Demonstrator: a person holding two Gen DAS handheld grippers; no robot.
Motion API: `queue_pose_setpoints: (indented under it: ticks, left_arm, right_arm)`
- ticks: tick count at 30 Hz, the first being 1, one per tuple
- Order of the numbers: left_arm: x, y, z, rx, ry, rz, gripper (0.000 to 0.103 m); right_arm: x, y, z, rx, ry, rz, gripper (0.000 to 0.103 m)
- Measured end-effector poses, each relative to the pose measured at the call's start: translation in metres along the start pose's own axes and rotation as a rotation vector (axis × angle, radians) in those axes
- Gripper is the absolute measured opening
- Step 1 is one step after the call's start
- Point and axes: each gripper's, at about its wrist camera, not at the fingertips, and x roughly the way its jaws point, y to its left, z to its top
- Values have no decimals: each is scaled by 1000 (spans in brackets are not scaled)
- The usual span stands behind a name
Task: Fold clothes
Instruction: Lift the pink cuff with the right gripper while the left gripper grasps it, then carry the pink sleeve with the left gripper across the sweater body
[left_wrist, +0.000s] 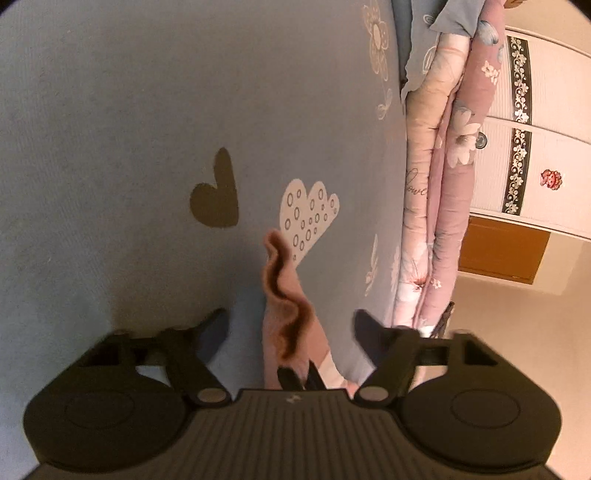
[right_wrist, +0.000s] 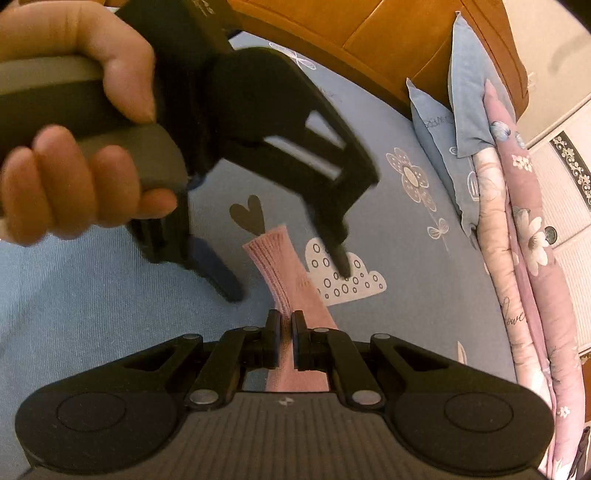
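A pink knitted sock (right_wrist: 282, 258) lies on the blue printed bedsheet (right_wrist: 92, 295), its cuff end pointing away from me. My right gripper (right_wrist: 284, 332) is shut on the sock's near part, both pads pressed against the fabric. In the left wrist view the sock (left_wrist: 284, 291) stands up as a wavy, brown-shadowed edge between the fingers of my left gripper (left_wrist: 291, 325). That gripper's jaws stand apart on either side of the sock without touching it. Seen from the right wrist, the left gripper (right_wrist: 288, 280) hangs over the cuff, held by a person's hand (right_wrist: 74, 184).
The sheet carries a dark heart print (left_wrist: 216, 192) and a white cloud print (left_wrist: 306, 218). Rolled pink floral quilts (right_wrist: 532, 266) and blue pillows (right_wrist: 469, 92) line the right side. A wooden headboard (right_wrist: 369, 33) and a white wardrobe (left_wrist: 546, 122) stand beyond.
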Motion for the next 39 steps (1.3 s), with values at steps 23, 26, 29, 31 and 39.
queue_pose_setpoints:
  ticks: [23,26,29,31,39]
  left_arm:
    - [3,-133,-46,483,25,234,5]
    - [11,-162,-65,527,30,228,5]
    - [21,-187,-91,558,43,213,5]
    - [29,-201,-110,569,54,197,5]
    - [75,-255,-195,641,89,133,5]
  right_arm:
    - [-59,-45,-86,263,139,-96,37]
    - [-73,-56,-113,319,160,-114,37]
    - [-94,-67,-142,345,169,-141,37]
    - [-108,-75,-162,368,177,-164,38]
    - [-159,-114,-254,476,232,-247,40]
